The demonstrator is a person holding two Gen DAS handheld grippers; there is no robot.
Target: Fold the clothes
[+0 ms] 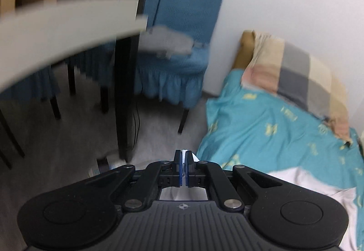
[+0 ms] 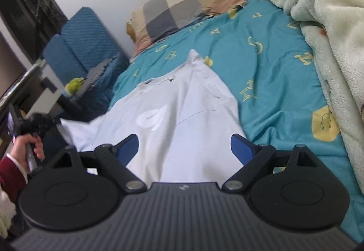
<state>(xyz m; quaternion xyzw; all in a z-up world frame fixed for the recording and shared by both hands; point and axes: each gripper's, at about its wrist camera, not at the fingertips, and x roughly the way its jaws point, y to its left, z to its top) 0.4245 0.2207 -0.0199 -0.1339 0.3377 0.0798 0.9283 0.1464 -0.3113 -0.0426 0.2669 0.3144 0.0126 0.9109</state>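
Fabric, seemingly an edge of the white polo shirt (image 1: 302, 180), is sitting pinched between the left gripper's (image 1: 183, 155) closed fingers. Right gripper (image 2: 184, 144) is hovering wide apart over the shirt (image 2: 173, 112), which is lying partly spread on the turquoise bedsheet (image 2: 268, 64); folding is looking unfinished.

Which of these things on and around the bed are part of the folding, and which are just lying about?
Part of the job:
- white shirt, spread on the teal bedsheet
- left gripper, shut on the shirt's fabric
- right gripper, open above the shirt

Just lying about:
- checked pillow
- fleece blanket
- blue chair
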